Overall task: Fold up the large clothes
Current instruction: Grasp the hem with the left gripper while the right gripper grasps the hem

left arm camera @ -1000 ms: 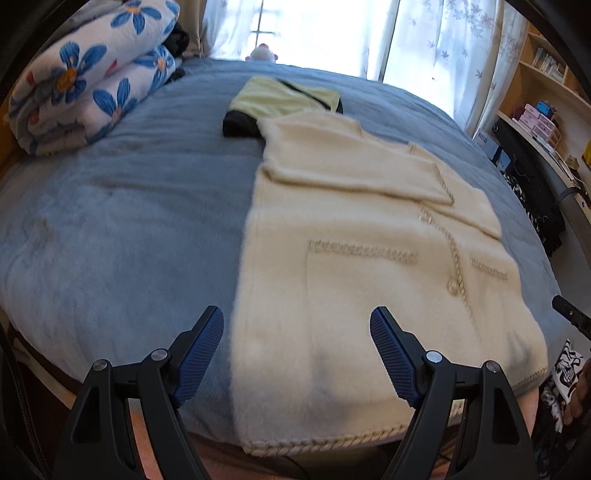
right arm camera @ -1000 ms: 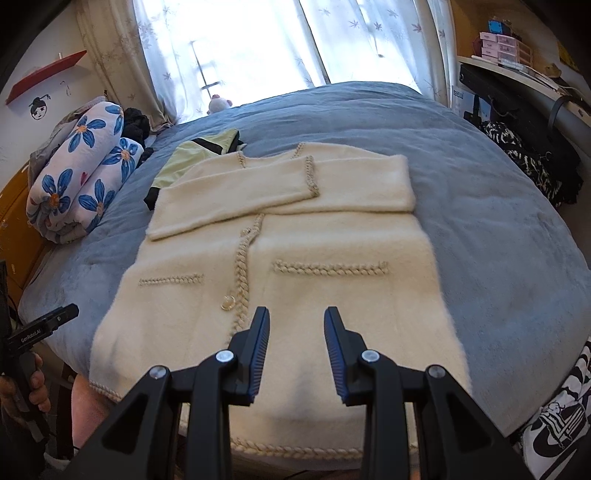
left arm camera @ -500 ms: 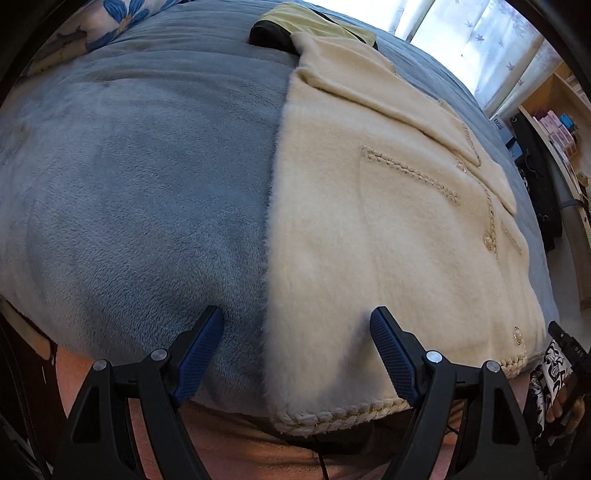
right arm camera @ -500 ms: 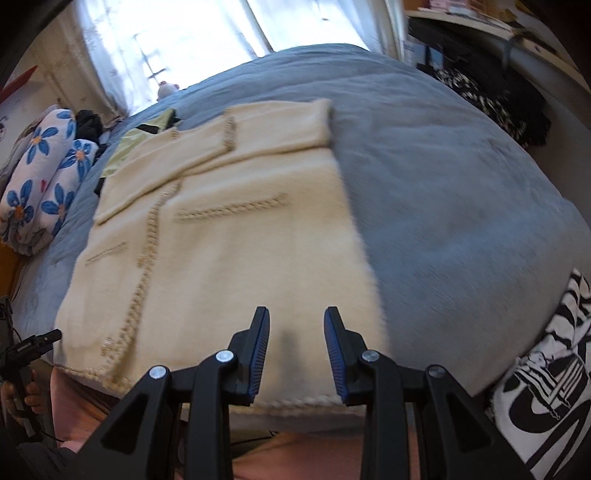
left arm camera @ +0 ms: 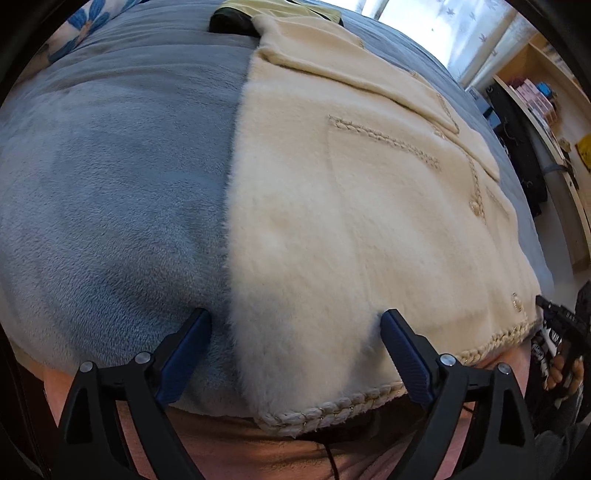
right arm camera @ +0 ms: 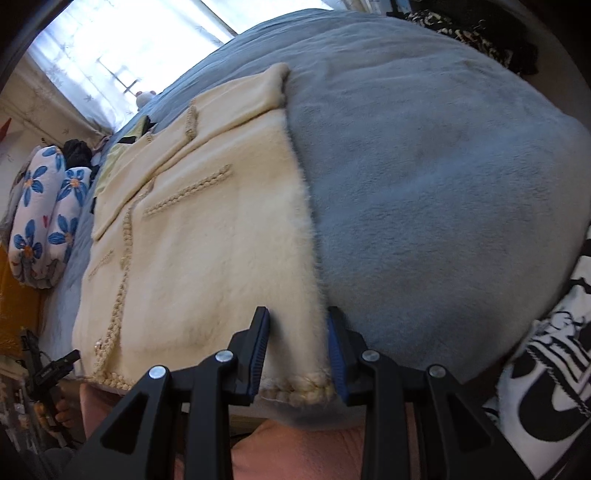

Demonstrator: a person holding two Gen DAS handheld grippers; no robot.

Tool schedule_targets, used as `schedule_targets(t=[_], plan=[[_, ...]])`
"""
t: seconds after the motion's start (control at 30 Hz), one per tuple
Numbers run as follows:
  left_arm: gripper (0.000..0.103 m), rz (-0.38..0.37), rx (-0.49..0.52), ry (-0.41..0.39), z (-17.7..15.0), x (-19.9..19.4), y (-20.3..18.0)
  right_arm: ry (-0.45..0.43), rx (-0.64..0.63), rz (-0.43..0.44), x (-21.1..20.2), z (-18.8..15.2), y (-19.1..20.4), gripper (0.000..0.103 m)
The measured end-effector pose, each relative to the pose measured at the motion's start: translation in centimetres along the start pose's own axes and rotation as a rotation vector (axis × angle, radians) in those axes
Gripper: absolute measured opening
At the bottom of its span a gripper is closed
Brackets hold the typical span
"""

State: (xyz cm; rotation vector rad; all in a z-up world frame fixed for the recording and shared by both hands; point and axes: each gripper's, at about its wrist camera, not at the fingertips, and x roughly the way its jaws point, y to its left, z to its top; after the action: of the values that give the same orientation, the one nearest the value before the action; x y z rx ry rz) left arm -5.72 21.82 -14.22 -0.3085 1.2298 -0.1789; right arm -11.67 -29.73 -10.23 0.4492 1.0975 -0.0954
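In the left wrist view, the left gripper [left arm camera: 295,334] stands wide open, released, straddling the near left corner of the fluffy cream knitted cardigan with braided trim [left arm camera: 354,206]. One blue pad presses the grey-blue plush bedspread [left arm camera: 110,192] just outside the garment's side edge; the other rests on the fleece itself. The braided hem [left arm camera: 332,410] lies just below the fingertips, draped over the bed's near edge. The cardigan's long axis runs straight away from the tongs, toward the folded-in sleeves — and beyond them a yellow-green garment with dark trim [left arm camera: 280,7]. Wooden shelving [left arm camera: 554,92] stands far right.

In the right wrist view, the right gripper [right arm camera: 297,345] sits on the opposite hem corner, its jaws narrowly parted with the cardigan's [right arm camera: 207,236] right edge between them — not yet clenched, as far as can be judged. Each arm is thus nearest its own corner; the lift likely carries the hem forward along that axis. Bedspread [right arm camera: 424,177] fills the right; a blue-flowered rolled quilt [right arm camera: 44,214] lies far left, and a curtained window [right arm camera: 122,40] glows ahead.
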Motion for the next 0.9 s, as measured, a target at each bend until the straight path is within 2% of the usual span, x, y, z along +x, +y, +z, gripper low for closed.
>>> schedule_targets(t=[0.1, 0.2, 0.3, 0.5, 0.63, 0.67, 0.73, 0.77, 0.8, 0.87, 0.9], plan=[[0.094, -0.03, -0.001, 0.003, 0.1, 0.3, 0.2, 0.021, -0.035, 0.06, 0.4, 0.0, 0.6, 0.034], [0.094, -0.069, -0.019, 0.001, 0.1, 0.4, 0.9, 0.045, -0.069, 0.16, 0.8, -0.3, 1.5, 0.03], [0.094, -0.088, -0.036, -0.005, 0.2, 0.5, 1.1, 0.057, -0.11, 0.151, 1.8, -0.5, 2.5, 0.03], [0.094, -0.053, 0.016, -0.011, -0.3, 0.7, -0.2, 0.057, -0.119, 0.158, 2.7, -0.4, 3.2, 0.03], [0.092, -0.057, 0.011, -0.015, -0.1, 0.9, -0.4, 0.051, -0.106, 0.169, 2.8, -0.5, 3.0, 0.029], [0.087, -0.053, 0.002, -0.021, -0.1, 0.9, -0.4, 0.049, -0.103, 0.17, 2.9, -0.5, 3.0, 0.029], [0.046, -0.06, -0.003, -0.039, 0.0, 0.4, -0.6, 0.041, -0.108, 0.163, 2.7, -0.6, 3.0, 0.027], [0.032, -0.082, -0.006, -0.04, 0.2, 0.0, -0.9, 0.037, -0.111, 0.154, 2.7, -0.7, 3.1, 0.026], [0.013, -0.095, -0.013, -0.035, 0.3, -0.1, -1.1, 0.032, -0.118, 0.142, 2.6, -0.7, 3.3, 0.026], [0.012, -0.095, -0.026, -0.021, 0.4, -0.2, -1.6, 0.024, -0.14, 0.108, 2.4, -0.7, 3.9, 0.024], [0.011, -0.07, -0.02, -0.015, 0.5, -0.2, -2.1, 0.018, -0.154, 0.084, 2.3, -0.7, 4.3, 0.023]])
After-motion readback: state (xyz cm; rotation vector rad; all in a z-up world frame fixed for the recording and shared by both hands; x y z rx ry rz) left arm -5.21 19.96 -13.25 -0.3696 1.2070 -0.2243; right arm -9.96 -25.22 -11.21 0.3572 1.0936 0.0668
